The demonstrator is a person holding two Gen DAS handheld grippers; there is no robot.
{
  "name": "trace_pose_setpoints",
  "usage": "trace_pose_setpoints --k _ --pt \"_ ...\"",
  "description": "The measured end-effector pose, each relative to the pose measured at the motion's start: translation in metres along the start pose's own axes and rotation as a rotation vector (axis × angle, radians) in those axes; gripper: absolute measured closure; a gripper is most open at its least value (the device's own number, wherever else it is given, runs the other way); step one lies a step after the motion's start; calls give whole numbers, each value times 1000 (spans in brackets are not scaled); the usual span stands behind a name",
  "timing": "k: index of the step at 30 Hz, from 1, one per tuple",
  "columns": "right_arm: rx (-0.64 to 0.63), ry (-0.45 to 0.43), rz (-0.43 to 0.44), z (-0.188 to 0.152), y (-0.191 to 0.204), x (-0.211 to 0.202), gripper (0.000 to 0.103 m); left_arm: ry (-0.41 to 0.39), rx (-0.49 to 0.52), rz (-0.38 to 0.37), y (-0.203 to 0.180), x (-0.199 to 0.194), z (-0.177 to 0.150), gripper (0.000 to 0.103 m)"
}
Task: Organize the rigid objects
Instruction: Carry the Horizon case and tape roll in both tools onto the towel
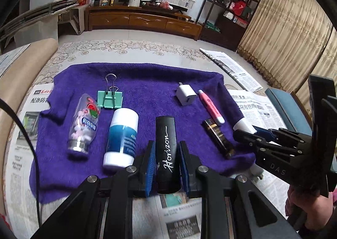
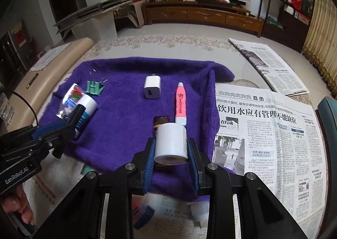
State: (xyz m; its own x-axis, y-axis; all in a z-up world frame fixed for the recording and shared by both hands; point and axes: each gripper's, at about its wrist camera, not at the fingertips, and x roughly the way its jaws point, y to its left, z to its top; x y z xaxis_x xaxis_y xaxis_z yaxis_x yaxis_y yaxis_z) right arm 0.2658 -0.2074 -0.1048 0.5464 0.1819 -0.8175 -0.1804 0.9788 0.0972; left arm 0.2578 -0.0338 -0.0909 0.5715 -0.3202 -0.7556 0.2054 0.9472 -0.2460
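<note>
**Two tubes held above a purple towel**

Blue-padded fingers (image 1: 147, 167) of the left gripper (image 1: 166, 167) are seen on either side of a black tube (image 1: 167, 150) lettered "Horizon"; the pads stand just beside its sides, though firm contact cannot be told. The tube lies lengthwise on the near edge of the purple towel (image 1: 147, 83), its open end toward the camera. In the right wrist view, a white roll-shaped tube (image 2: 171, 144) is clamped between the narrowly set fingers of the right gripper (image 2: 171, 154), above a dark brown bottle (image 2: 161, 120) (mostly hidden behind it).

Laid out on the towel are a white and blue bottle (image 1: 122, 135), a clear bottle of pink and white pellets (image 1: 84, 123), a green binder clip (image 1: 109, 98), a white charger plug (image 1: 186, 95), a pink highlighter (image 1: 210, 106) and a dark stick with gold print (image 1: 218, 136). Newspaper (image 2: 263, 133) is spread under and beside the towel.
</note>
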Motion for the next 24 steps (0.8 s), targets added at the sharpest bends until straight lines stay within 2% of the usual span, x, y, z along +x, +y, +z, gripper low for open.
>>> trace_pose_setpoints --k 6,14,19,24 --pt "15 47 -29 2 -10 22 73 35 30 5 -6 19 9 82" --pt "-96 68 -98 5 4 30 73 65 63 32 -10 29 7 82" --pt "-59 70 -27 8 3 32 73 84 80 35 -13 36 7 82" --pt "-85 47 42 9 17 28 73 105 98 51 -14 44 6 82"
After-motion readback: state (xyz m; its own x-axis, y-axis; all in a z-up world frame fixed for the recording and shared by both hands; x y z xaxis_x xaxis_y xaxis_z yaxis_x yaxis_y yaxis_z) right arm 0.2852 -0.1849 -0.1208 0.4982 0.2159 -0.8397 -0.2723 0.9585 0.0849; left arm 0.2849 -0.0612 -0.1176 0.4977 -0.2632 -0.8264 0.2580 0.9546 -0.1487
